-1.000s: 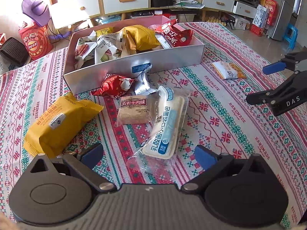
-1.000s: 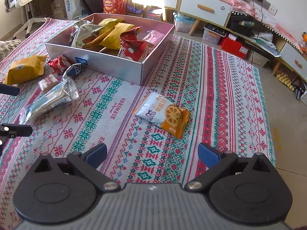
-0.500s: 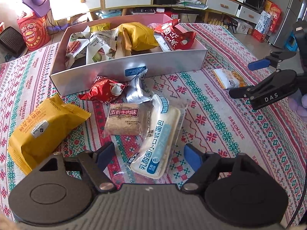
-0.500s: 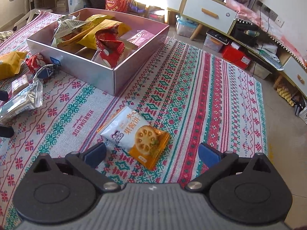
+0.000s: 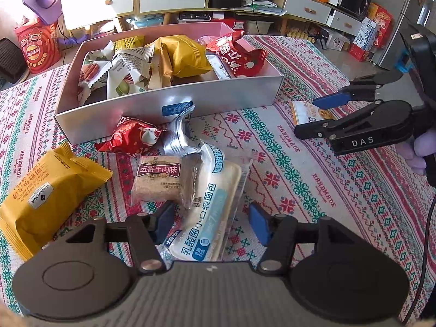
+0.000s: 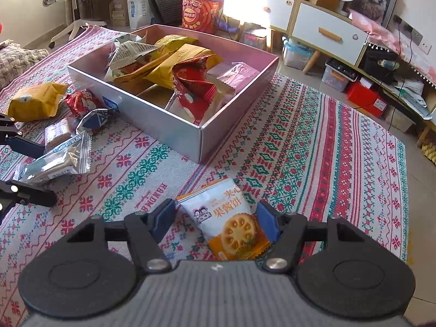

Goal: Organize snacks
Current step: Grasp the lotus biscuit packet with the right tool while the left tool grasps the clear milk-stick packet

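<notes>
While several packets already fill the pink box (image 5: pixel 174 103), six snacks remain outside it on the patterned cloth (image 6: pixel 313 163), so the sorting looks roughly half done. Largest of the leftovers, the yellow waffle pack (image 5: pixel 46 199) lies off the box's front left corner; the long white bread pack (image 5: pixel 209 215) lies in front of the box, with the square beef-flavour biscuit (image 5: pixel 159 181) touching its left side. Nearer the box's front wall sit the red packet (image 5: pixel 130 139) and the small silver packet (image 5: pixel 178 139), the latter leaning against that wall. The orange-and-white biscuit packet (image 6: pixel 231 220) lies alone, off the box's right corner.

Compared with half a second earlier, both tools have advanced over their targets. The left gripper (image 5: pixel 211 222) now straddles the near end of the bread pack, fingers spread and not yet pinching. The right gripper (image 6: pixel 216 220) has closed in on the biscuit packet, which now sits between its spread fingers; one finger (image 6: pixel 265 223) appears to touch the wrapper's edge.
</notes>
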Motion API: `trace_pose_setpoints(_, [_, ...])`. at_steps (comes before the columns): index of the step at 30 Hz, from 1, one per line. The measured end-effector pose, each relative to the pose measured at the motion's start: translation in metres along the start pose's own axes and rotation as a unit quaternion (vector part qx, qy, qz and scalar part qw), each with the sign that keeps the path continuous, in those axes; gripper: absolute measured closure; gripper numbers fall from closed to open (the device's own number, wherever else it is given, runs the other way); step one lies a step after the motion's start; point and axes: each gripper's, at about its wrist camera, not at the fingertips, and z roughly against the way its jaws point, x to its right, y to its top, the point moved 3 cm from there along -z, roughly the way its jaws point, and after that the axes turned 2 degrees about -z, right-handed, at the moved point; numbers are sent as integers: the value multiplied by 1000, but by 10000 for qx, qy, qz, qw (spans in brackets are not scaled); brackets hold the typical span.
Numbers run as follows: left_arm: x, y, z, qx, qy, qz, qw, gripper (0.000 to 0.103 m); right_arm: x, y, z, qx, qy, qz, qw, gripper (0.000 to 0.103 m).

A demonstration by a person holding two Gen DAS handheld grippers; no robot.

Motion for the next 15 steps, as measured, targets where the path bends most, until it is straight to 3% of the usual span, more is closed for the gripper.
trace_pose_setpoints(6, [0,-2,3,2,-33,-26,10000,47,-14,-3,5,-105,238,-157,9995,62])
trace_pose_setpoints(15, [0,-6,10,-1,9,-41,10000,66,-49,-9,15,-286,236,-54,9993,66])
